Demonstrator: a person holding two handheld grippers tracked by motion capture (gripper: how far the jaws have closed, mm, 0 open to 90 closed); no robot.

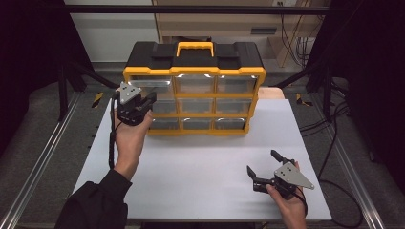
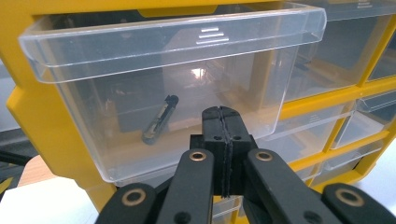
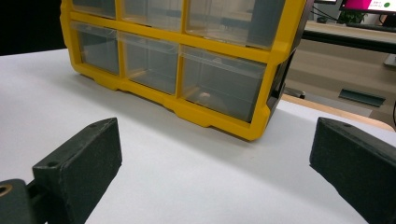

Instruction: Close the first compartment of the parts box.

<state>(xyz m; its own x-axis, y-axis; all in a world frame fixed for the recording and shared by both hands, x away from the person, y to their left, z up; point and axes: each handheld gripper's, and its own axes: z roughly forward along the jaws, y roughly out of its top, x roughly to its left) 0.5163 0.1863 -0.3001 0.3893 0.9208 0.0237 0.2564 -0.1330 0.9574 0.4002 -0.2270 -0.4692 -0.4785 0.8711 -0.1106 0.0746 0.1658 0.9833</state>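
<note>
The left gripper is held up against the left column of a yellow and black drawer box that stands at the far edge of the white table. Its jaws are pressed fully together with nothing between them, their tips just in front of the clear plastic drawer in the top left corner of the box. That drawer sits partly pulled out, its curved upper lip jutting toward the camera, and a small dark metal piece lies on its floor; what the piece is exactly, I cannot tell.

The right gripper rests low on the table near its front right corner, well apart from the box, jaws spread wide and empty.

The drawer looks light: thin, stiff, see-through plastic that should slide easily in its slot. It is also smooth and probably slippery, so a pinch on its flat face would likely skid off. The best hold is the overhanging lip along the top front edge, with one jaw above and one hooked beneath, near the middle where small ridges mark the pull. With the jaws clamped together as now, they could only push the front panel or hook under the lip. A hard squeeze could crack the thin rim, and a quick tug may set the loose piece inside sliding or shift the whole box on the smooth table
</note>
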